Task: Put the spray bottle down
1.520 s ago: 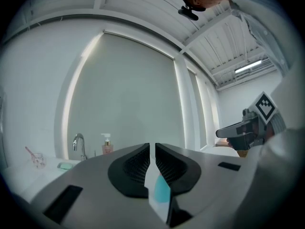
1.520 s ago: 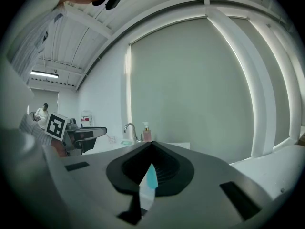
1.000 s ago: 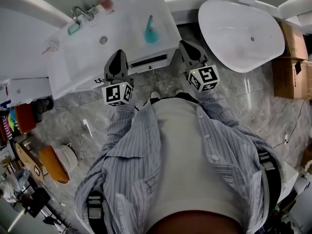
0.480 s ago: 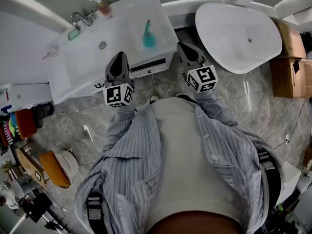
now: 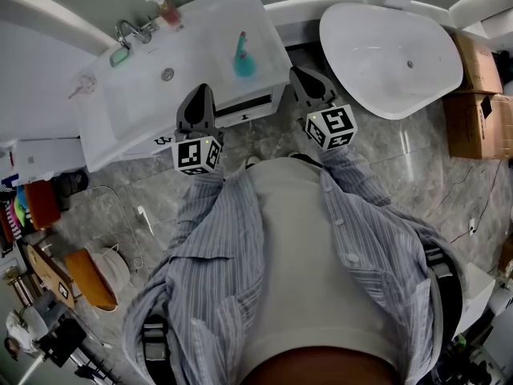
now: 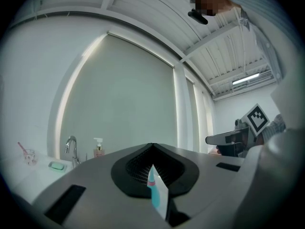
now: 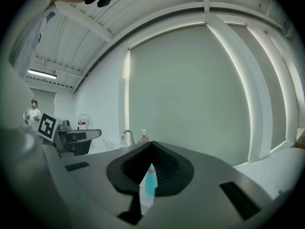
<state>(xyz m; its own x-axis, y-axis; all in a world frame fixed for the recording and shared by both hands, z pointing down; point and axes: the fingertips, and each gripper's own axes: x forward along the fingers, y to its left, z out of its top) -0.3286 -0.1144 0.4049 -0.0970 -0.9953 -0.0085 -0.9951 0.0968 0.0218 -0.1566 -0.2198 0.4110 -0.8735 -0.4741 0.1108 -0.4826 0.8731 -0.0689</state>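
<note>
The teal spray bottle (image 5: pixel 243 57) with a pink neck stands upright on the white vanity top (image 5: pixel 264 22), right of the basin. My left gripper (image 5: pixel 198 93) hovers at the vanity's front edge, shut and empty, well short of the bottle. My right gripper (image 5: pixel 299 73) hangs off the vanity's right corner, also shut with nothing in it. In the left gripper view the bottle (image 6: pixel 154 187) shows through the slit under the closed jaws. The right gripper view shows the bottle (image 7: pixel 150 181) the same way. Neither gripper touches it.
A faucet (image 5: pixel 131 30), a pump soap bottle (image 5: pixel 166 8), a green soap dish (image 5: pixel 120 54) and a toothbrush cup (image 5: pixel 83 86) stand round the basin (image 5: pixel 167 74). A white bathtub (image 5: pixel 393 50) lies to the right, cardboard boxes (image 5: pixel 481 95) beyond it. Clutter lines the floor at left.
Both grippers keep their places by the vanity edge and stay shut. The bottle stands as before; only the head view has drifted slightly.
</note>
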